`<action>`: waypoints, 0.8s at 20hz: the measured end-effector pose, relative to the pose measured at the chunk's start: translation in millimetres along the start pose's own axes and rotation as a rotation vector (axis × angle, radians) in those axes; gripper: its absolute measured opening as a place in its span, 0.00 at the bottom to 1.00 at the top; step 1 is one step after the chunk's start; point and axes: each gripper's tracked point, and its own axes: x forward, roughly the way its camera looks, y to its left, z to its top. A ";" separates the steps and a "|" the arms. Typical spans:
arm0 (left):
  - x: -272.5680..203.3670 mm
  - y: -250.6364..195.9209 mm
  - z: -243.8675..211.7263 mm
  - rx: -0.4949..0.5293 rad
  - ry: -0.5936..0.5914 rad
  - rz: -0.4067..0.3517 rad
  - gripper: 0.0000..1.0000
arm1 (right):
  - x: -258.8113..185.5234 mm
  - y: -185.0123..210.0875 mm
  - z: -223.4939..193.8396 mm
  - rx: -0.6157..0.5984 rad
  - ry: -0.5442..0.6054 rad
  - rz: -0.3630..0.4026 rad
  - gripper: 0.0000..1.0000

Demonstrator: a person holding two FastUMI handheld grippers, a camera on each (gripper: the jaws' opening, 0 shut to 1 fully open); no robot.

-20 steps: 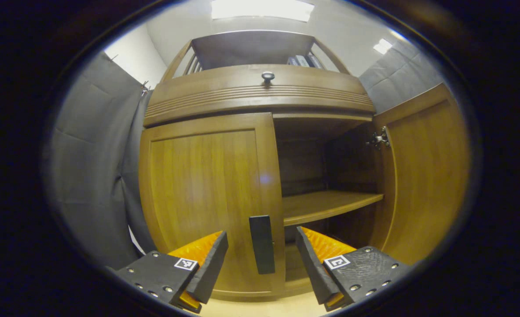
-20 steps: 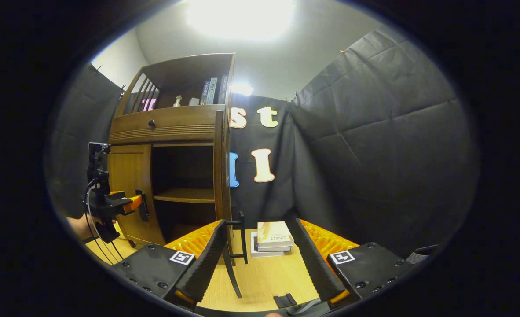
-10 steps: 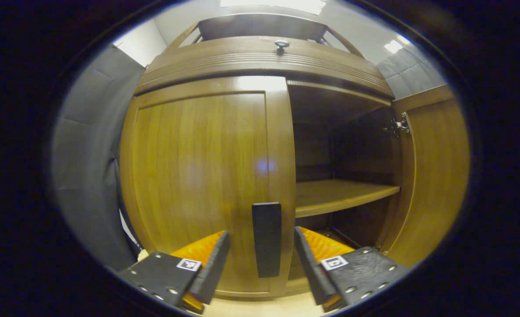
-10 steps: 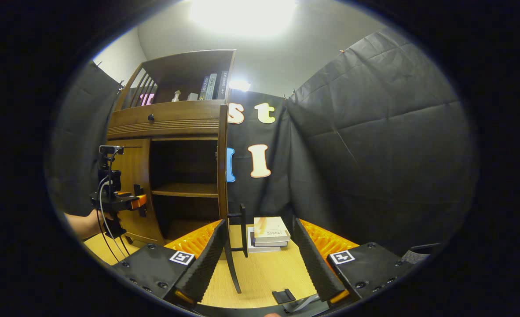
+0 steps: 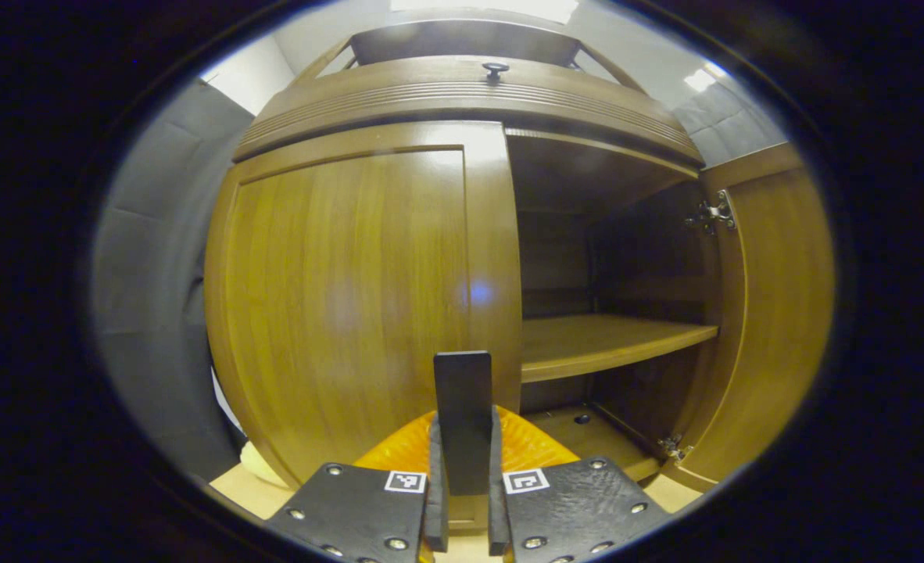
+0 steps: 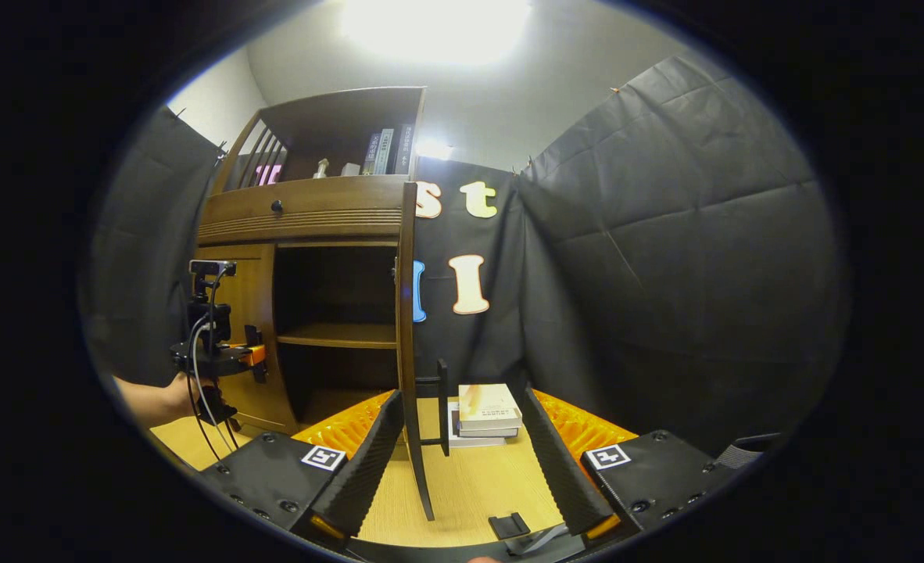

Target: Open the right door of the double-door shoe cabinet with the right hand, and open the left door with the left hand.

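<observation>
Handle [image 5: 462, 407] of the left door [image 5: 352, 305] stands upright between my left gripper [image 5: 462, 508] fingers, which I have clamped on it from both sides; its long axis runs vertically, straight ahead of the tongs. That door is shut against the cabinet [image 5: 462, 94], hinged on its far left edge, so I judge the pull must come back toward me and swing leftward. My right gripper [image 6: 462, 453] hangs with its fingers spread wide, gripping nothing, the right door [image 6: 409, 328] swung out edge-on just ahead of it, its handle [image 6: 440, 407] between the fingers but untouched
</observation>
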 end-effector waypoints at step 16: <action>-92.3 19.7 -0.3 -0.013 0.030 0.023 0.10 | 3.0 13.4 7.1 0.040 -0.027 0.074 0.95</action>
